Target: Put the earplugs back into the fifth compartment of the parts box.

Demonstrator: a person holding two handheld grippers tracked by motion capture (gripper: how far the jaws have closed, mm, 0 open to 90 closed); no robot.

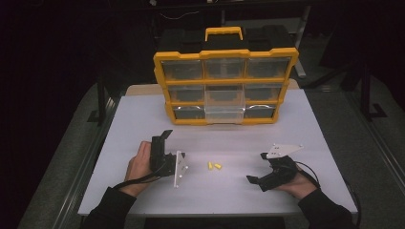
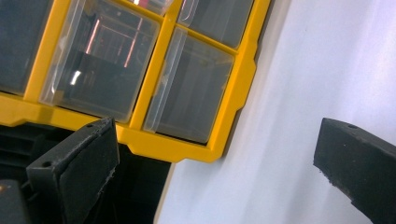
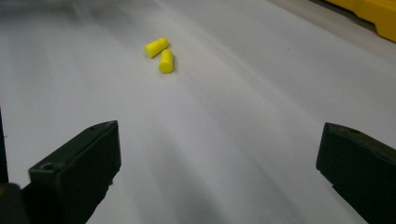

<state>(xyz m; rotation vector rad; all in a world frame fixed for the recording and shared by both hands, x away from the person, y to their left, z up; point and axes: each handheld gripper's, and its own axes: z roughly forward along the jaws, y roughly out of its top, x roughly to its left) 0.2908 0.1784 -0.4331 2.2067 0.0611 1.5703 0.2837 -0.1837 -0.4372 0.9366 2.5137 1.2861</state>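
Holding both grippers with jaws spread wide and empty, you have the left gripper and the right gripper resting either side of two small yellow cylindrical foam earplugs. Those plugs lie touching, in front of the yellow-framed plastic organiser case with clear drawers, its middle bottom drawer pulled out. Judged by appearance, they are very light and soft, will squash under pressure and may roll; take one across its mid-length with a gentle squeeze. The white tabletop in front of the case looks smooth and flat. Behind the case, the room is dark.
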